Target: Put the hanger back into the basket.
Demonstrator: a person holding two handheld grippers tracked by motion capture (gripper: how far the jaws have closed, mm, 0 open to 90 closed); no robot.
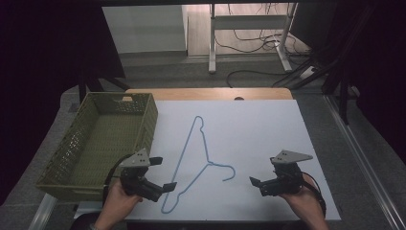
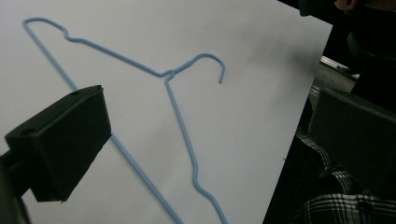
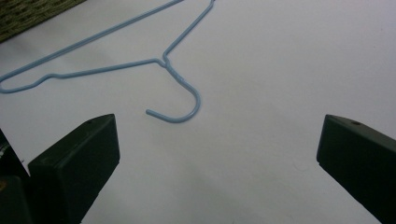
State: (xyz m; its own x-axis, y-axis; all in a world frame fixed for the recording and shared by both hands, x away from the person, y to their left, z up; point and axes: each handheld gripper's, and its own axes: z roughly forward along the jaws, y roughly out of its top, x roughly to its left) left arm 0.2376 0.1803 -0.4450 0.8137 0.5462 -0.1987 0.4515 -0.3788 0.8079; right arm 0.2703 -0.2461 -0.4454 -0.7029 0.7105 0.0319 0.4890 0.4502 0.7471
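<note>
Two sets of fingers, both spread wide and both empty. On my left gripper (image 1: 161, 173), one finger (image 2: 60, 144) hangs above the long bottom wire of the blue hanger (image 1: 194, 160); the other finger (image 2: 357, 140) sits off the near edge of the table (image 1: 268, 139), over a checked sleeve. On my right gripper (image 1: 262, 184), the fingers (image 3: 74, 163) frame bare white surface, with the hanger's hook (image 3: 180, 109) lying just ahead of them and slightly toward the left finger.

Position of the work: the hanger lies flat on the table, roughly mid-surface, hook pointing toward my right gripper, one shoulder end near my left gripper, the other end pointing away toward the far edge. It touches nothing else. A green mesh basket (image 1: 103, 139) stands at the left edge of the table, beside the hanger but apart from it, and appears empty.

Assessment: the step in hand looks to be the first approach for a pickup, probably toward the basket. The wire is thin and flush with the surface, so I judge a flat pinch from above likely to slip. I would bring the left fingers back over the table, straddle the near shoulder wire squarely, and close only once both pads bracket it. The right fingers should advance onto the neck just behind the hook, where the twisted wire is thicker. Lift level, both ends together, to avoid swing.
</note>
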